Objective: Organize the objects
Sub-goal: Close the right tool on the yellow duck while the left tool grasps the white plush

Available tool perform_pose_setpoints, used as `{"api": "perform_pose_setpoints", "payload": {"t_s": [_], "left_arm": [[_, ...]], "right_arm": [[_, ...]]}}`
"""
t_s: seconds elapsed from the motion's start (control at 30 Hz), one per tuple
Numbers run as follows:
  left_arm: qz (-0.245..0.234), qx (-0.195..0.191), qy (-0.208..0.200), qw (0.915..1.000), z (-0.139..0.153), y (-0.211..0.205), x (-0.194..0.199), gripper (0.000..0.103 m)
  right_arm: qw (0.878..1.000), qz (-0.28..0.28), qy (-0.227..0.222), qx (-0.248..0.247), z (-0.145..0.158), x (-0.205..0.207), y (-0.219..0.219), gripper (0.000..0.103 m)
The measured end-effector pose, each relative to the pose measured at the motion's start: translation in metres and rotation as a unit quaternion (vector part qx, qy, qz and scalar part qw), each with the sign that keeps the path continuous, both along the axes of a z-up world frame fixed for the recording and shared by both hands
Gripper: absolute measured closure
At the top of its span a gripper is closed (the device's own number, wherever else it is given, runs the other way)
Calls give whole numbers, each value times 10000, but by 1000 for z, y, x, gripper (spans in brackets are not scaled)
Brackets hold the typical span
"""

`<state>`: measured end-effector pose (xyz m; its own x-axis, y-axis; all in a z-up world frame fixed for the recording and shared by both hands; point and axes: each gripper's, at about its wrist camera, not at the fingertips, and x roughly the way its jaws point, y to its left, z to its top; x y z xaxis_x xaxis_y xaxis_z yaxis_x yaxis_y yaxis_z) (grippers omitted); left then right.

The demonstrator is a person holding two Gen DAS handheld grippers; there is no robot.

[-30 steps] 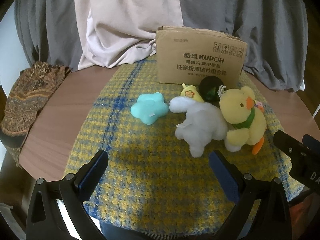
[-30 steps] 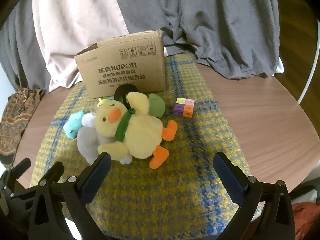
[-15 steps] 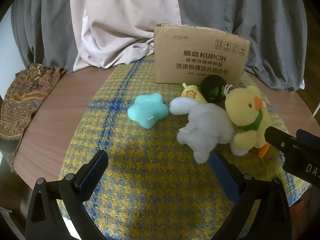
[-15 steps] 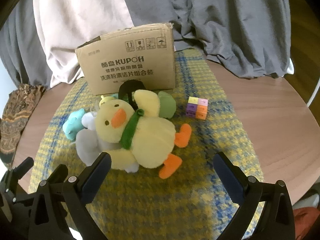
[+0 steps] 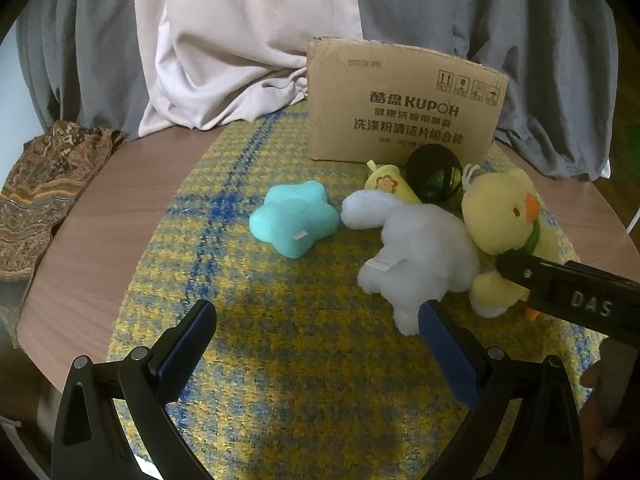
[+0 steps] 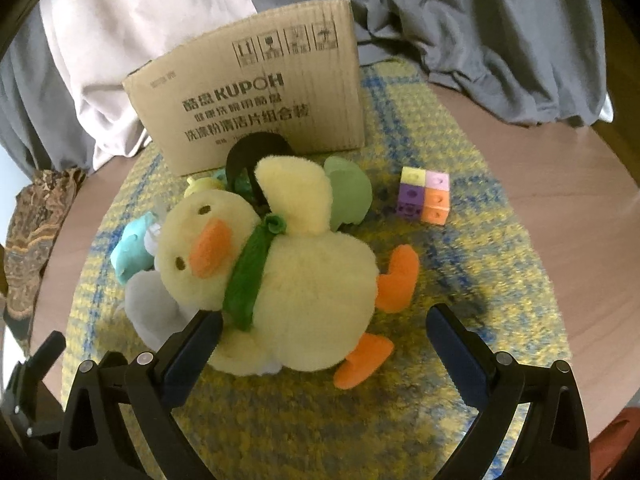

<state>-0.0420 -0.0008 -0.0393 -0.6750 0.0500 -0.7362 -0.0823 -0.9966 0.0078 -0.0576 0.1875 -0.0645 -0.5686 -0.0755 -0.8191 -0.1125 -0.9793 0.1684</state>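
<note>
A yellow plush duck (image 6: pixel 296 292) with a green scarf lies on the plaid cloth (image 6: pixel 460 380), partly between the wide-apart fingers of my open right gripper (image 6: pixel 320 344). In the left wrist view the duck (image 5: pixel 504 216) leans on a white plush (image 5: pixel 420 256), beside a teal star cushion (image 5: pixel 296 220). My left gripper (image 5: pixel 316 344) stands open over bare cloth, its right finger near the white plush. A cardboard box (image 5: pixel 404 108) stands behind the toys. The right gripper's arm (image 5: pixel 572 296) crosses in front of the duck.
A small yellow toy (image 5: pixel 390 184) and a black ring-shaped object (image 5: pixel 434 170) lie against the box. A block of coloured cubes (image 6: pixel 426 196) sits right of the duck. Grey and pale fabric (image 5: pixel 248 40) hangs behind. A patterned cloth (image 5: pixel 44 196) drapes the round table's left edge.
Both grippers have moved forward toward the toys. The duck now reaches between the right gripper's fingers, and the left gripper's right finger has come up to the white plush.
</note>
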Motion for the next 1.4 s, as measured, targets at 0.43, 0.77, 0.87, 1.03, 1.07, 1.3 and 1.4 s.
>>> {"api": "perform_pose_setpoints", "payload": {"t_s": [0.43,0.77,0.87,1.03,1.07,1.3,1.4], "left_arm": [[-244,84,-57,9997,0,13,-5,0],[-571,149,-73,9982,-6,37,-17,0],[-630,157,-114,9978,-11,43,-22,0],[-719,57,-193,9972,-19,53,-30,0],[-731,50,-207,9971,-21,53,-30,0],[-865,102,-336,9956,-31,55,-39,13],[-1024,157,-404,9938,-33,60,-42,26]], "right_arm": [[9981,234,3,-576,-6,-2,8,49],[9981,19,384,-472,12,18,28,52],[9981,-76,440,-431,15,22,35,52],[9981,-176,384,-450,12,24,44,52],[9980,-183,381,-461,12,25,46,52],[9982,-139,375,-439,11,26,41,52],[9983,-136,363,-429,10,26,40,52]]}}
